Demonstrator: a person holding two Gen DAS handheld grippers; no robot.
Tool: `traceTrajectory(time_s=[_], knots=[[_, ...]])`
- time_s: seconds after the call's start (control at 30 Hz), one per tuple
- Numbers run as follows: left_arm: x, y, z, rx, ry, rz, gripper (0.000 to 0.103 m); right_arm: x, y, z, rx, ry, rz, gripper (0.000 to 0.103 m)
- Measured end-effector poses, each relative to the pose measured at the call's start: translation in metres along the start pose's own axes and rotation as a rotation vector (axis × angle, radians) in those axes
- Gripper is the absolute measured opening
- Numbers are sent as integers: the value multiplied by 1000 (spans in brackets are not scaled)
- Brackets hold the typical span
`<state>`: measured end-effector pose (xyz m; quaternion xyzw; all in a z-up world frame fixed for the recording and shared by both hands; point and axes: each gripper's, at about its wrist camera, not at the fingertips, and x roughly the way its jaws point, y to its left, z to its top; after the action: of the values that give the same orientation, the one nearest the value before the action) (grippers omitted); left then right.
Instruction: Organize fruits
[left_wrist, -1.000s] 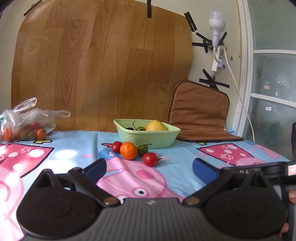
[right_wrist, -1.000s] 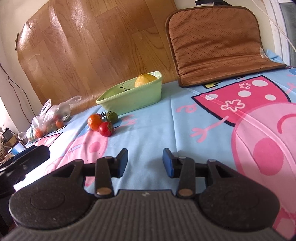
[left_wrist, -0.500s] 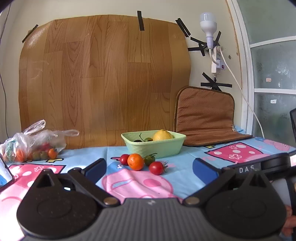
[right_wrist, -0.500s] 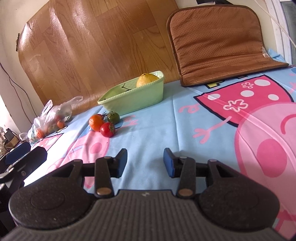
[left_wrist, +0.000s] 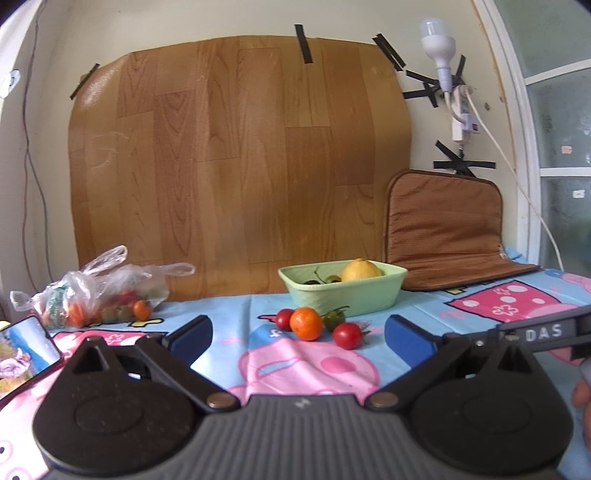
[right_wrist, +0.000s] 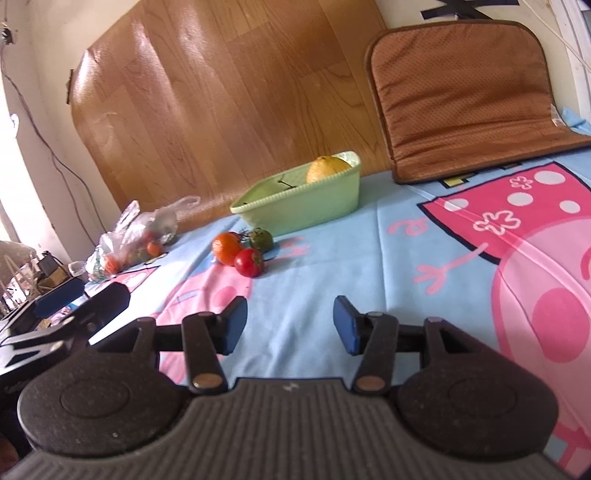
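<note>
A light green basin (left_wrist: 343, 291) (right_wrist: 303, 206) stands on the cartoon tablecloth and holds a yellow lemon (left_wrist: 360, 270) (right_wrist: 327, 168) and dark green fruit. In front of it lie an orange (left_wrist: 306, 324) (right_wrist: 226, 247), a red tomato (left_wrist: 347, 335) (right_wrist: 248, 262), a smaller red tomato (left_wrist: 283, 319) and a green tomato (left_wrist: 333, 318) (right_wrist: 261, 239). My left gripper (left_wrist: 297, 334) is open wide and empty, short of the fruit. My right gripper (right_wrist: 290, 323) is open and empty, to the right and nearer than the fruit.
A plastic bag of fruit (left_wrist: 99, 291) (right_wrist: 133, 236) lies at the back left. A brown cushion (left_wrist: 443, 229) (right_wrist: 461, 99) leans on the wall at the right. A phone (left_wrist: 26, 347) lies at the left edge. A wood-pattern sheet (left_wrist: 240, 158) covers the wall.
The left gripper has tilted upward and drawn back a little, so the fruit sits lower and the phone has come into view. The right gripper has barely moved.
</note>
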<state>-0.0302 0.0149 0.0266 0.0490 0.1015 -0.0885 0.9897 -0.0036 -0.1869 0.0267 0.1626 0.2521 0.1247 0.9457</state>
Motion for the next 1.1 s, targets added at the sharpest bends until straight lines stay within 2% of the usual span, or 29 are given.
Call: traceTrajectory(time_s=[0.23, 0.5, 0.77, 0.9, 1.0, 1.1], knots=[[-1, 1, 0, -3, -12, 41, 103, -7, 0, 0, -16, -34, 55, 58], [2, 1, 1, 0, 5, 38, 103, -10, -1, -1, -11, -51, 86, 59], [2, 7, 1, -40, 9, 32, 103, -8, 4, -2, -37, -39, 54, 59], [2, 14, 2, -70, 14, -1, 103, -5, 7, -2, -54, -25, 27, 59], [4, 24, 3, -103, 45, -36, 103, -3, 8, -2, -66, -11, 9, 59], [5, 39, 2, -122, 68, -28, 103, -1, 11, -3, -81, 1, 1, 59]])
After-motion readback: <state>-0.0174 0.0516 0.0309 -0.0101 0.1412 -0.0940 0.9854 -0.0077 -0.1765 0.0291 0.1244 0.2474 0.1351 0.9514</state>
